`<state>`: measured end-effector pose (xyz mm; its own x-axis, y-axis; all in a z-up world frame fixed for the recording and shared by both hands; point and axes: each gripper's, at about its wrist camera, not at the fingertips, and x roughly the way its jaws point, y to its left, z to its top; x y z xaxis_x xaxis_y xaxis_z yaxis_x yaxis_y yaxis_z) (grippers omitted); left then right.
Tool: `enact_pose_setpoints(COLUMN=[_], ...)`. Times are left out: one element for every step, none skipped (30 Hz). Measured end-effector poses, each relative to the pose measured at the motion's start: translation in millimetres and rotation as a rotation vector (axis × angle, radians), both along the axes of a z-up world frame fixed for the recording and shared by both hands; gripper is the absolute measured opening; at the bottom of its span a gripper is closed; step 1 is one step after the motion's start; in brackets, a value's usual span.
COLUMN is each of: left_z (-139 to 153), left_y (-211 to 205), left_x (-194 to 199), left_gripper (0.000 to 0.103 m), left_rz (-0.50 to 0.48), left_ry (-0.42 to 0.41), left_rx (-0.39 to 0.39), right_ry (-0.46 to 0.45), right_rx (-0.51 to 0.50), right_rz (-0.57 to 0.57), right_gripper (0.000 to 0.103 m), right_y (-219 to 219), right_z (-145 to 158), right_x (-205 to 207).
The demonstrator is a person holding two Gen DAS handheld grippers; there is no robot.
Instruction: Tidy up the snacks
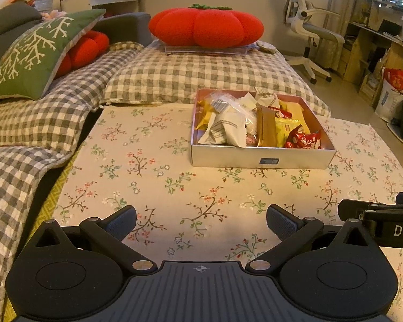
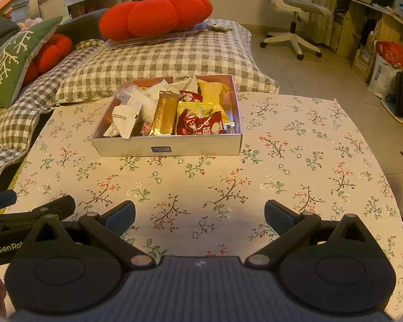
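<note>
A shallow grey box [image 2: 169, 149] sits on the flowered worktop [image 2: 295, 161], heaped with wrapped snacks [image 2: 174, 112]. Nearer than the box, the left claw [image 1: 201, 221] and right claw [image 2: 200, 216] hover side by side, both spread wide and holding nothing.
</note>
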<state>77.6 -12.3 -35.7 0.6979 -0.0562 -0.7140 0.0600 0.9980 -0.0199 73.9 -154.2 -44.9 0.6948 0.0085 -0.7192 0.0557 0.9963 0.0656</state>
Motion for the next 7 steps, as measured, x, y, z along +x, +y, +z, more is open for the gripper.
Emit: enact_pose_setpoints(left_z=[0.0, -0.1, -0.1, 0.0, 0.1, 0.3, 0.3], left_y=[0.0, -0.1, -0.2, -0.4, -0.2, 0.0, 0.0], left_x=[0.0, 0.0, 0.0, 0.1, 0.1, 0.2, 0.2], left_gripper=[0.103, 0.103, 0.103, 0.103, 0.103, 0.103, 0.103], left_rz=[0.000, 0.000, 0.000, 0.002, 0.003, 0.003, 0.003], left_ry=[0.000, 0.001, 0.001, 0.002, 0.003, 0.003, 0.003], left_rx=[0.000, -0.001, -0.001, -0.002, -0.001, 0.000, -0.001], right_ry=[0.000, 0.000, 0.000, 0.000, 0.001, 0.001, 0.002], right_rx=[0.000, 0.000, -0.001, -0.001, -0.002, -0.002, -0.003], right_rz=[0.000, 0.001, 0.001, 0.001, 0.000, 0.001, 0.002], right_gripper=[0.102, 0.102, 0.102, 0.102, 0.102, 0.102, 0.102], right_y=[0.0, 0.1, 0.0, 0.0, -0.3, -0.6, -1.2], right_z=[0.0, -0.1, -0.1, -0.1, -0.6, -0.9, -1.3], right_x=[0.0, -0.1, 0.0, 0.2, 0.0, -0.1, -0.1])
